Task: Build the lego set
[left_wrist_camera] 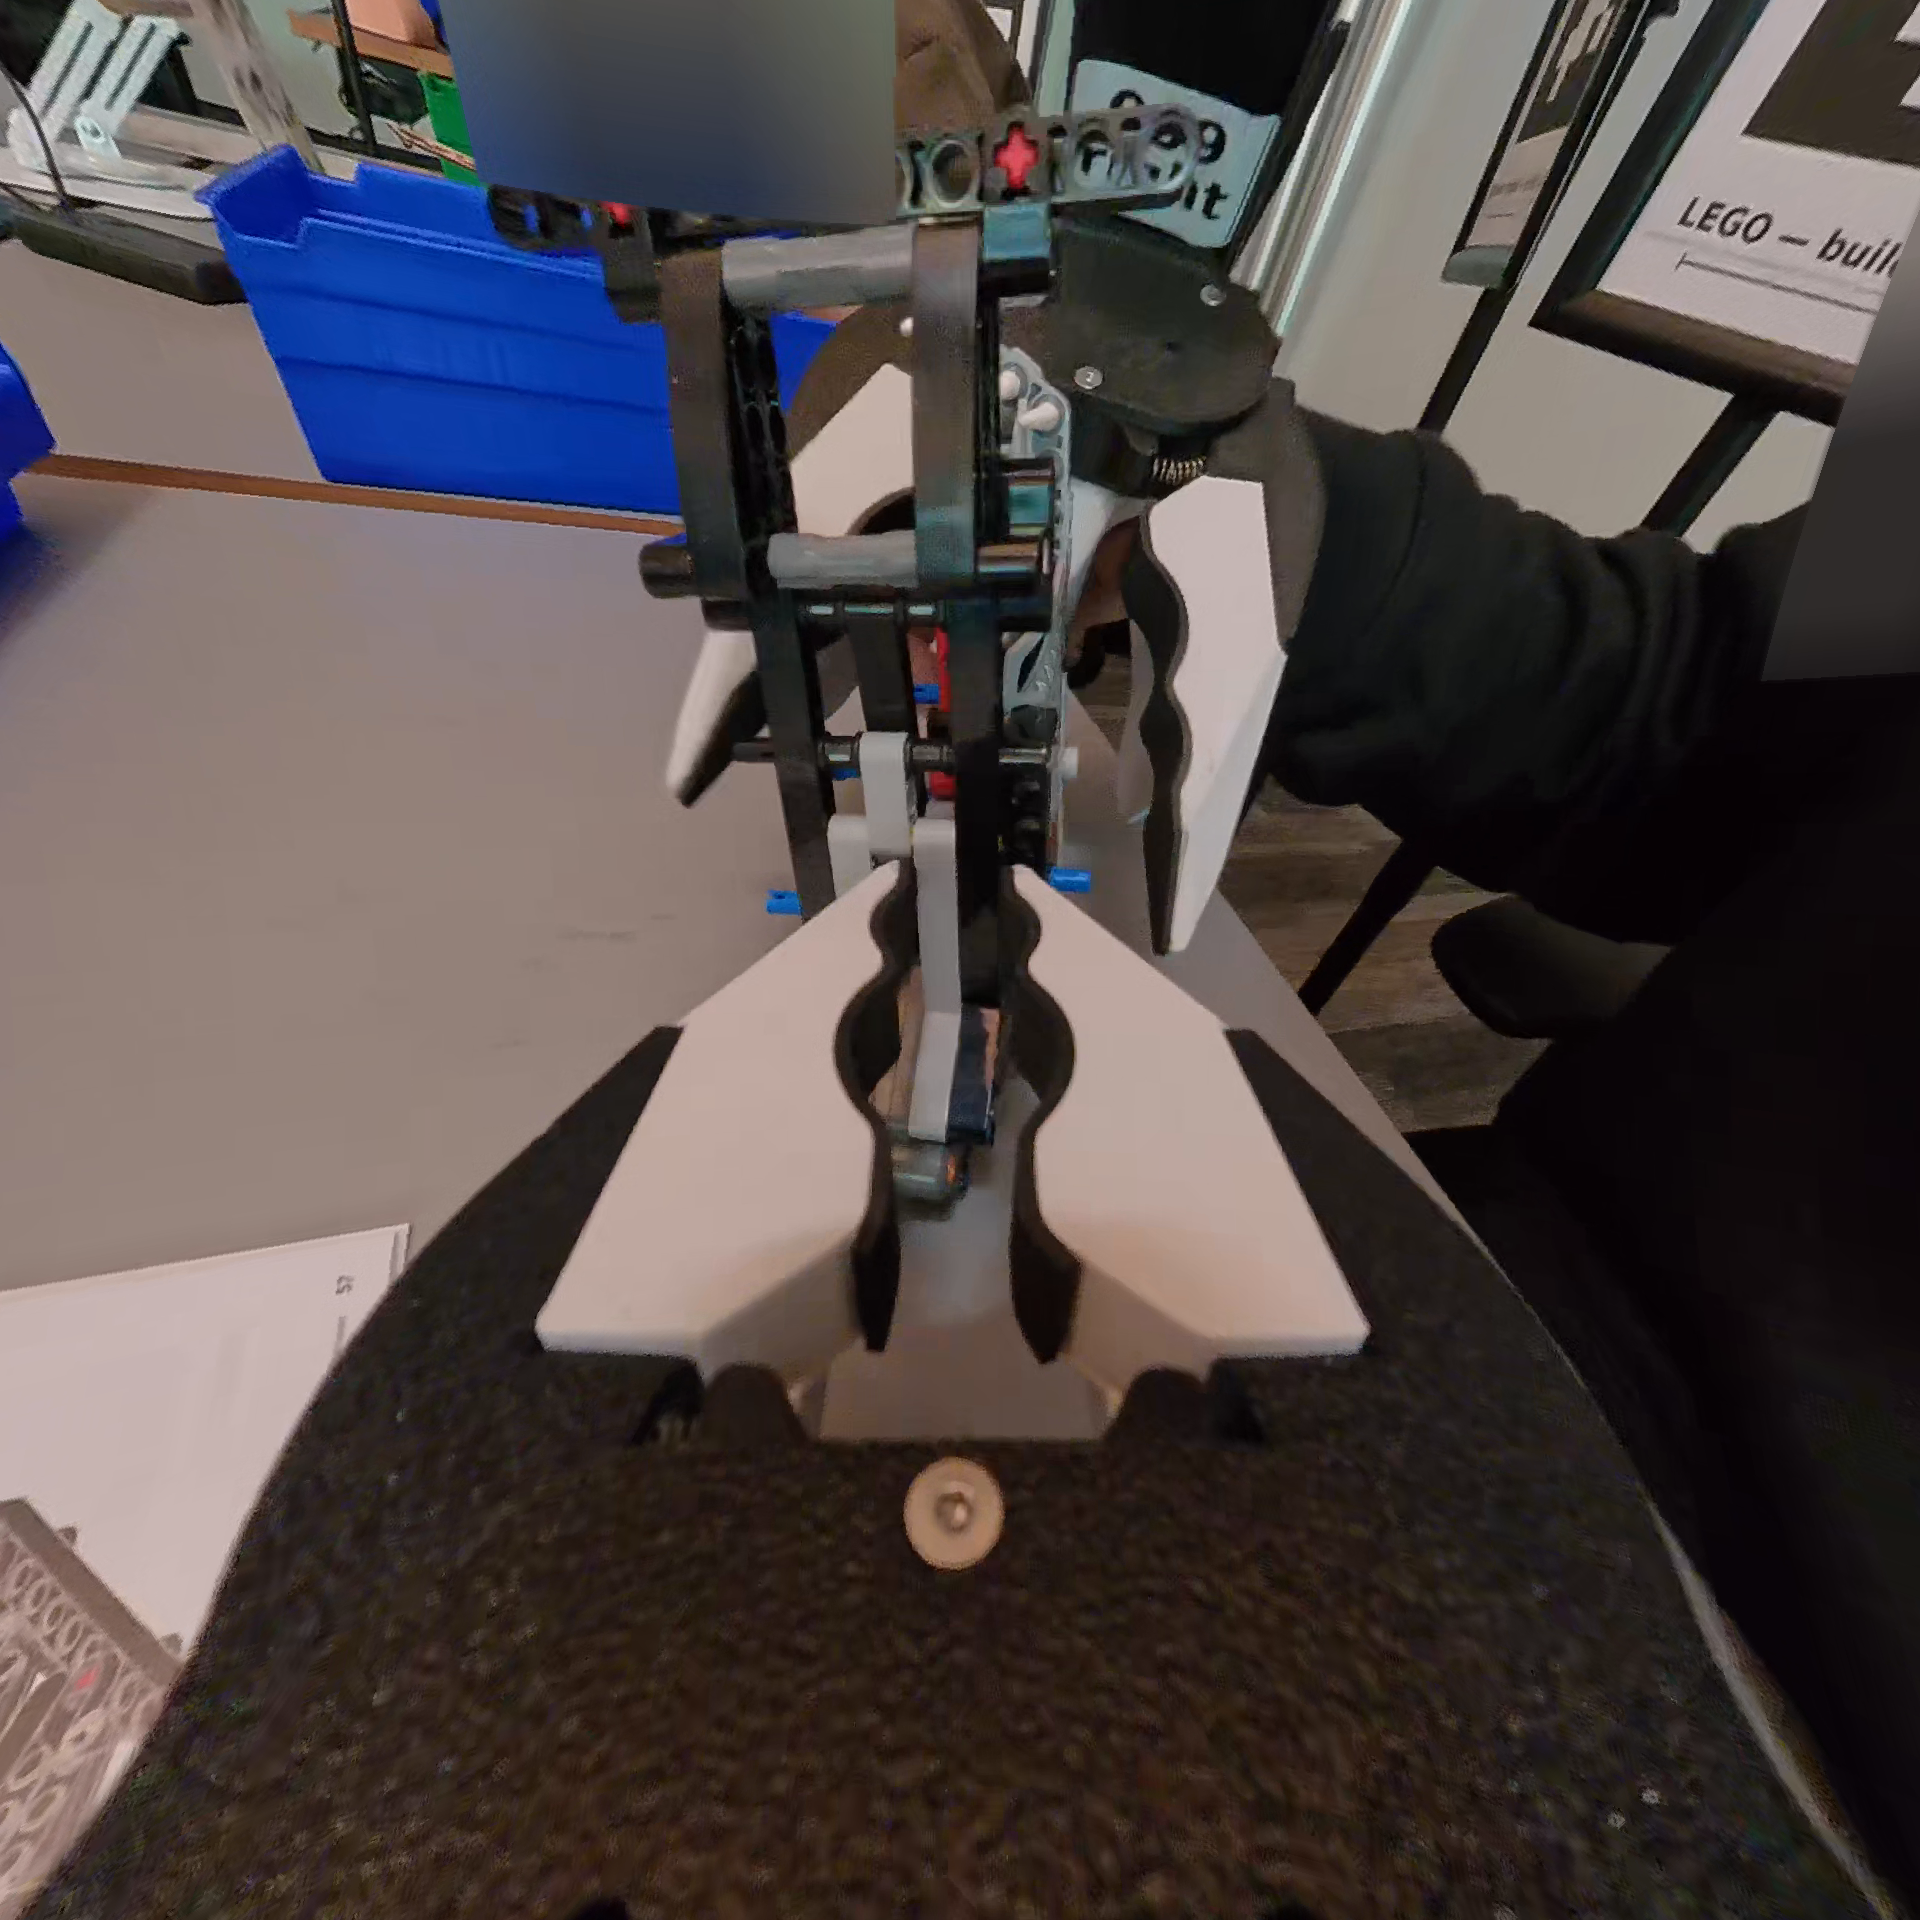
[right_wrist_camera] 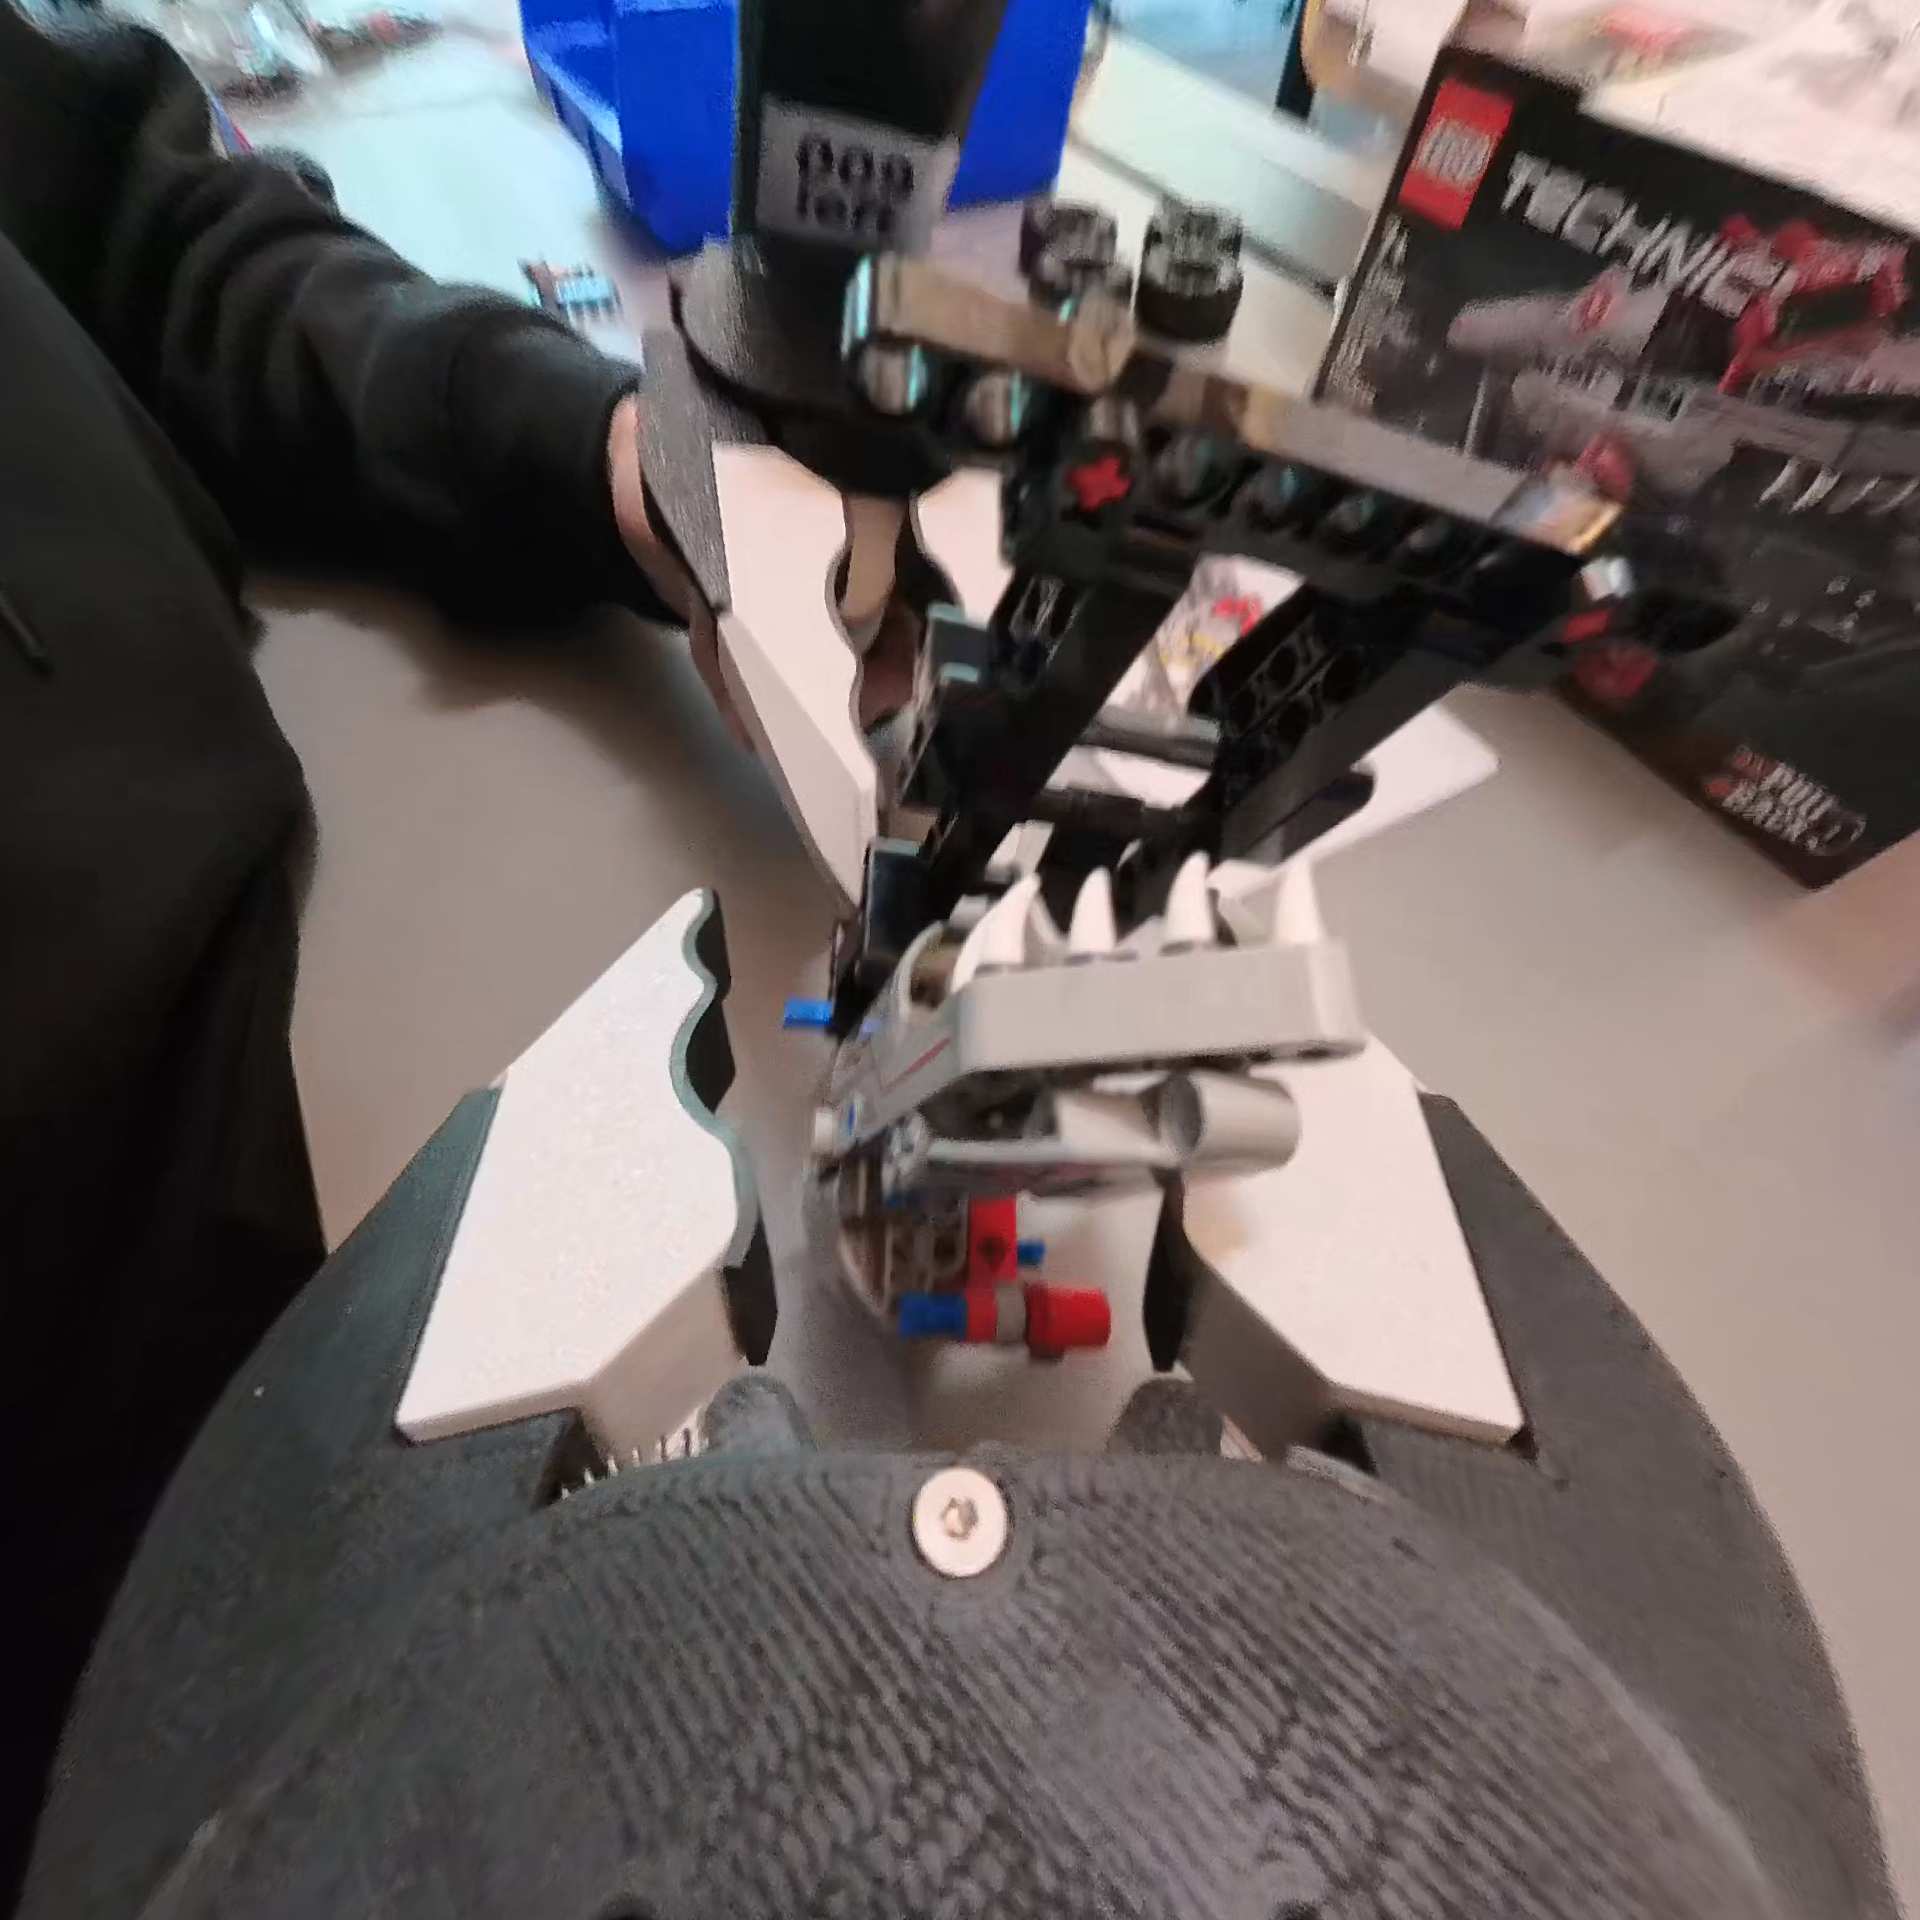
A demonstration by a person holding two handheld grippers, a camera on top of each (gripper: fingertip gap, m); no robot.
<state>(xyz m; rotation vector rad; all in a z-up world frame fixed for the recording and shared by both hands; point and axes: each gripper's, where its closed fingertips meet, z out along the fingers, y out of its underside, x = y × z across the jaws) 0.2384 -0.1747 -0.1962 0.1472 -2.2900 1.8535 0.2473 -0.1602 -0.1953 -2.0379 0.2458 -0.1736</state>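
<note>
Left wrist view: your lego model is up off the grey bench, left hand-held gripper clamped on its lower end, right hand-held gripper spread wide around its grey toothed section.

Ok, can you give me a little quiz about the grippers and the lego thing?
1. True or false: the left gripper is shut on the model.
2. What colour is the bin on the table behind the model? A red, B blue, C green.
3. Fill in: the right gripper has its jaws ____, one on each side of the model.

Key: 1 true. 2 B. 3 open.
</note>
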